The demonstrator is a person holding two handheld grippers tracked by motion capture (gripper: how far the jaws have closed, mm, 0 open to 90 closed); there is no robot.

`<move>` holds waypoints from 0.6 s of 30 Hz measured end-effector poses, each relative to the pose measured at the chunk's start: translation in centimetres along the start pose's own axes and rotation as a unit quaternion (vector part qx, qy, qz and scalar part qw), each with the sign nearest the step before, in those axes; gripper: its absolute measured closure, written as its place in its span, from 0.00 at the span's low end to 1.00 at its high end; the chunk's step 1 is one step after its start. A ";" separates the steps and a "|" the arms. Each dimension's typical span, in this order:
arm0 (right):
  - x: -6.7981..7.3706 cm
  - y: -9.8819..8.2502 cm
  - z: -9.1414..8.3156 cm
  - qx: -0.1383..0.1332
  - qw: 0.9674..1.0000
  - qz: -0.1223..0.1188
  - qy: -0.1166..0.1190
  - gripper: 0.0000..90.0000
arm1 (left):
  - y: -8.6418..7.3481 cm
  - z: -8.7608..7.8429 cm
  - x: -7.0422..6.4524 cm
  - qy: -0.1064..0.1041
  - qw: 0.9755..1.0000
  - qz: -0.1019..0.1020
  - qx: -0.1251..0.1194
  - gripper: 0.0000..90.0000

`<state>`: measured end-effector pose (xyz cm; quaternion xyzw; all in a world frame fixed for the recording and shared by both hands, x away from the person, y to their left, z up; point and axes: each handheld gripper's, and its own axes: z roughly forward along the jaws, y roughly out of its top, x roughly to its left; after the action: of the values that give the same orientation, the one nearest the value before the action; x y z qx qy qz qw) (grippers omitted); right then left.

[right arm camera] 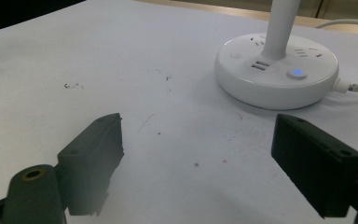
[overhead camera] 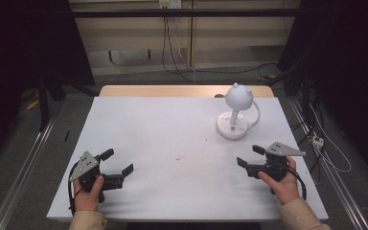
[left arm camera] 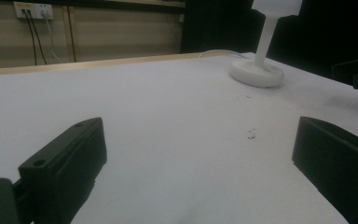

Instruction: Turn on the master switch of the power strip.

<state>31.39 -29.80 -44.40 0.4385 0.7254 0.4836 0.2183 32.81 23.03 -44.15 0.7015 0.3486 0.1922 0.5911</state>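
Grippers: your left gripper (overhead camera: 120, 162) and right gripper (overhead camera: 247, 155) rest released, jaws spread, near the white worktop's (overhead camera: 172, 143) front corners. Small white round-based desk lamp (overhead camera: 235, 112) stands near the far right edge.

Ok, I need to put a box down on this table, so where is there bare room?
The white table top is bare between the left gripper and right gripper, and across the far left half. The only crowded spot is the far right, where the white desk lamp and its cord stand.
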 end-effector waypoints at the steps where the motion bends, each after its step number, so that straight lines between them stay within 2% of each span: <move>1: 0.0 -0.1 -0.1 0.001 1.000 -0.002 -0.001 0.18 | 0.0 0.0 0.0 0.000 1.000 0.000 0.000 0.03; 18: 0.4 -1.1 -1.3 0.006 1.000 -0.007 0.002 0.18 | 0.0 0.1 -0.2 -0.001 1.000 0.002 0.000 0.03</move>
<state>29.80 -30.26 -44.75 0.4334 0.7320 0.4784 0.2177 32.78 22.84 -44.12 0.7025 0.3466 0.1921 0.5911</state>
